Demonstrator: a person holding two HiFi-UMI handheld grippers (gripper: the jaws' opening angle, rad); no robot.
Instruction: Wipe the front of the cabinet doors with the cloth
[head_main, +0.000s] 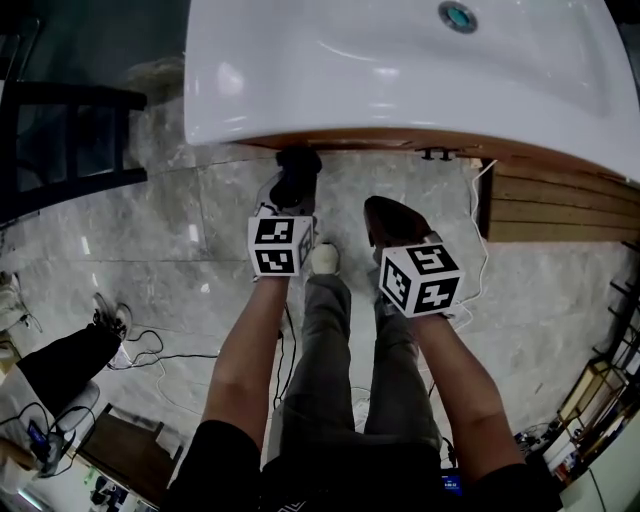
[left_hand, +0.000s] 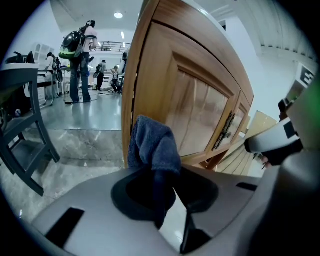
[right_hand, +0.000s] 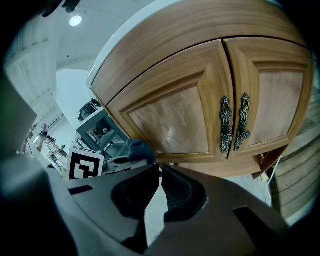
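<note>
Pinched between the closed jaws of the left gripper (left_hand: 164, 197): the cloth (left_hand: 152, 145), blue-grey, thick and soft, with a fine looped pile, bunched into a loose lump above the jaw tips. Held low, just beside the bottom outer corner of the left one of the cabinet doors (right_hand: 175, 120) — touching the wood or a little apart, not possible to tell.

Judged as the very start of the wipe. Better to press the lump flat first, for a broad pad of fabric on the panel and not only a folded edge. Then long overlapping strokes along the grain, from the top down, with extra care in the groove round each sunken panel. Hard jaw tips to be held away from the varnish. Slow and light round the handles (right_hand: 234, 122).

Doors of warm brown wood, glossy, gently curved outward, each with a raised frame and a paler inner panel. Handles of dark metal, ornate, upright, side by side at the meeting edge.

Right gripper (right_hand: 159, 171): jaws brought together, nothing between them, pointed at the doors from near the handles.

Above, a white glossy basin (head_main: 400, 70) — smooth, rounded at the rim. Below, a floor (head_main: 180, 260) of grey veined stone, polished.
</note>
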